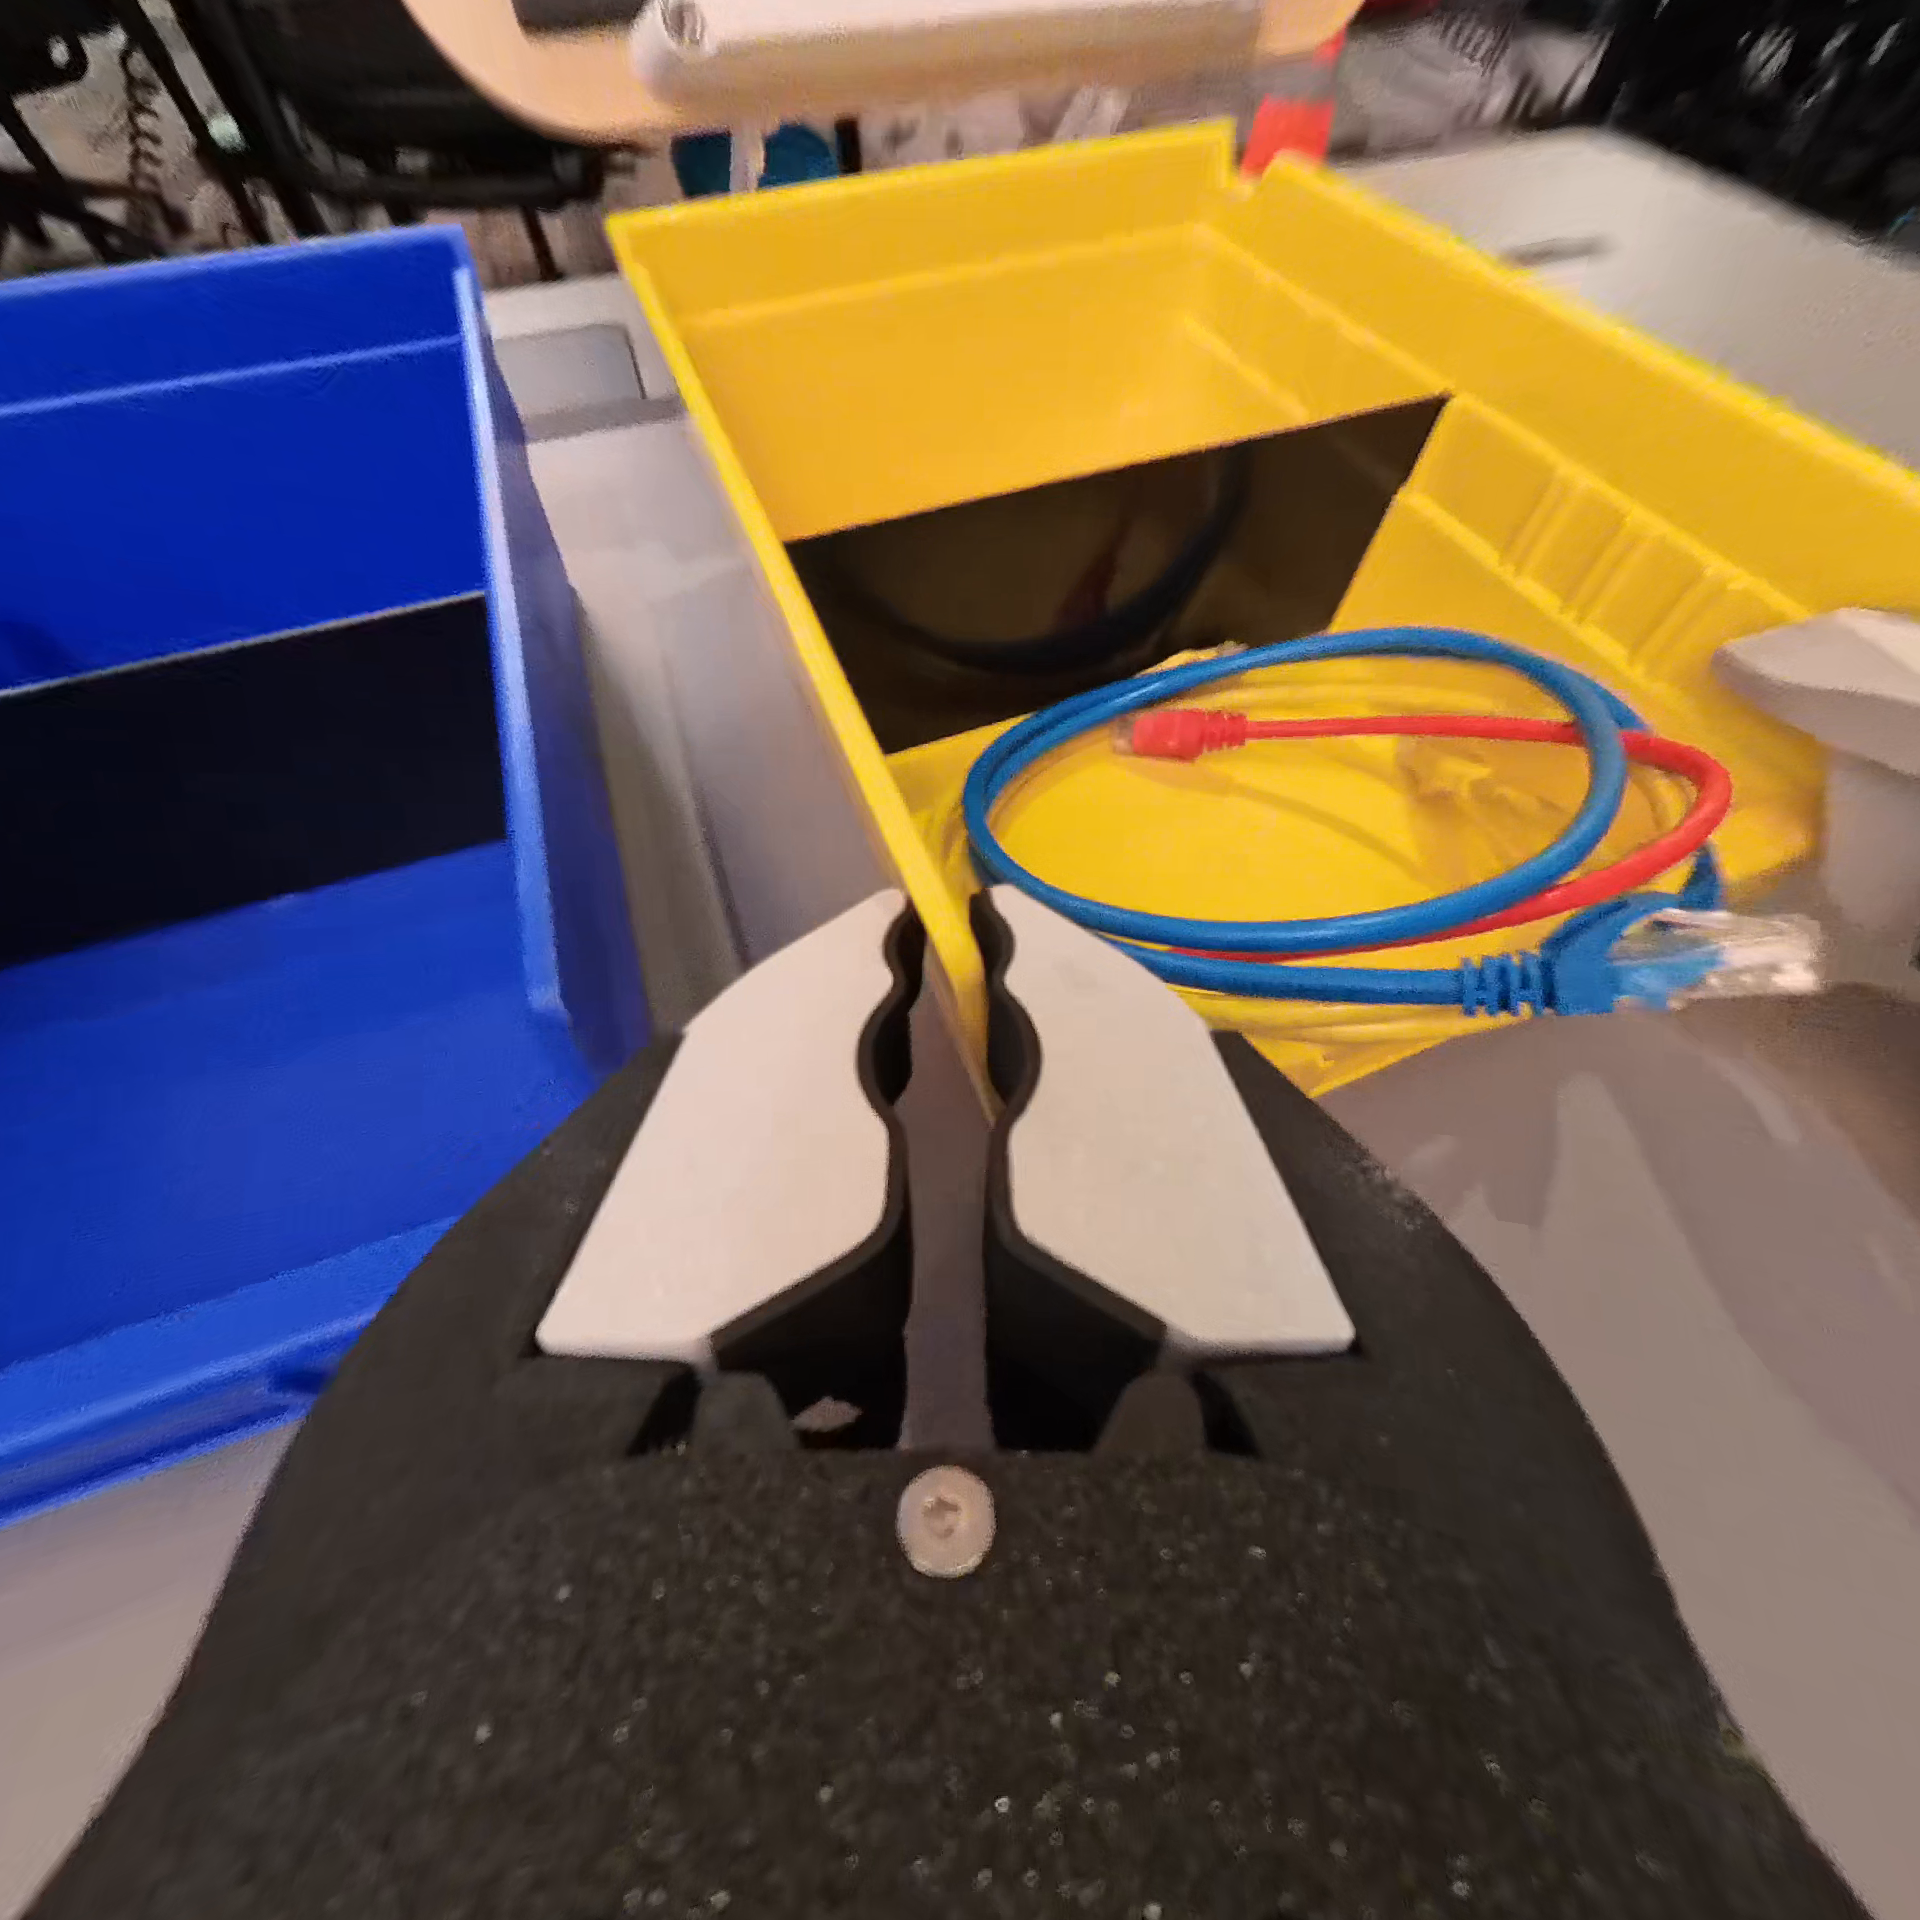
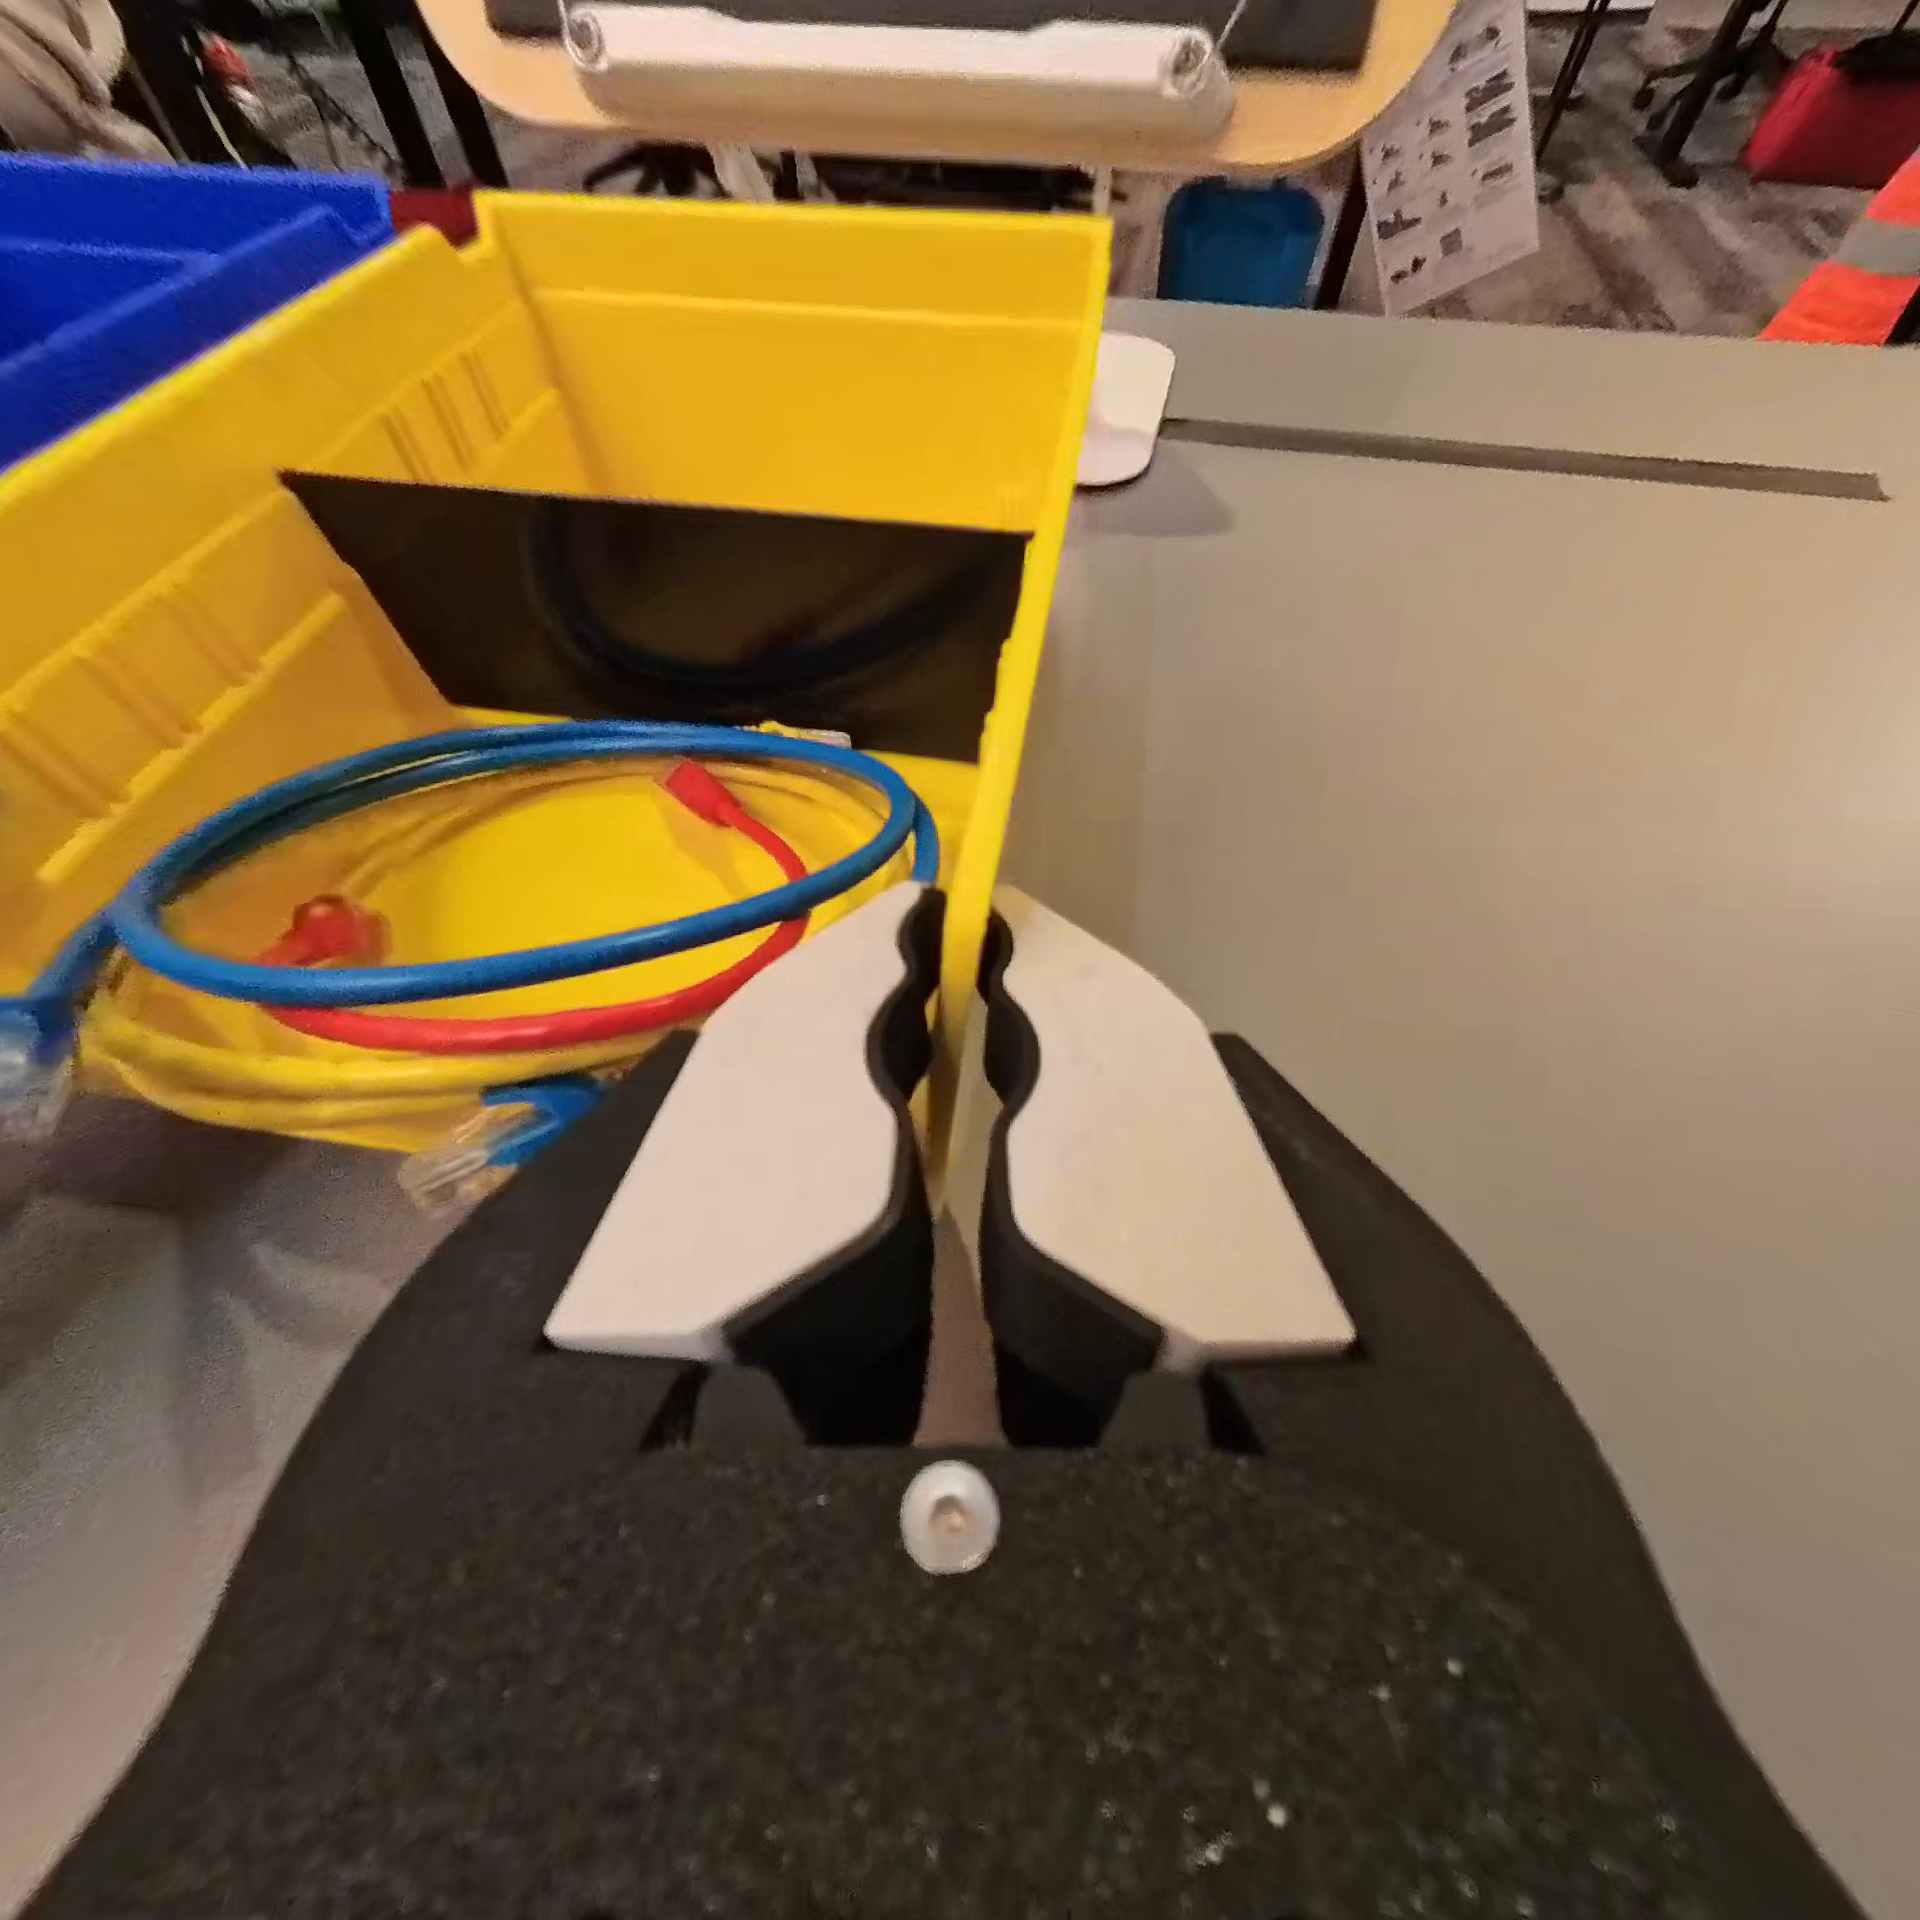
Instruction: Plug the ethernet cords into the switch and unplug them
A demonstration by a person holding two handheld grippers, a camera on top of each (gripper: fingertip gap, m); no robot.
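I see the open yellow plastic bin standing on the grey desk, with the blue plastic bin just to its left. Coiled in its near compartment lie the blue ethernet cord, the red ethernet cord and the yellow ethernet cord, before a black divider panel. My left claw straddles its left wall, my right claw its right wall.

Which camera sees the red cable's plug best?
The left wrist view: the red cable's plug lies sharp and unblocked inside the yellow bin. The right wrist view shows that cable's plugs smaller and blurrier, with the blue cable crossing over the red one.
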